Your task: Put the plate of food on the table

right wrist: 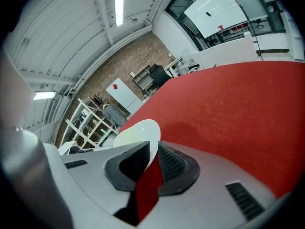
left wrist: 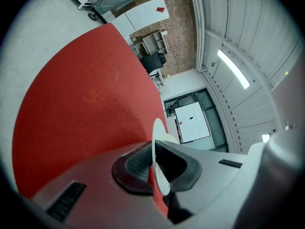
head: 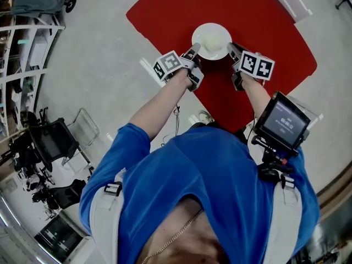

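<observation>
Head view: one plate (head: 212, 40) pinched at both sides over the red surface (head: 176, 10)

Nearest the person, two grippers reach forward. The left gripper (head: 193, 53) has its fingers closed on the plate's left rim, and the right gripper (head: 231, 49) has its fingers closed on the right rim; both gripper views confirm this. The plate sits level between the fingertips and just beyond them, over the surface; whether it touches cannot be told. Being round, it has no long axis. The grip line runs left to right, and neither hand is nearer. The coming move is probably straight down. Count: one plate, two grippers, one surface.
</observation>
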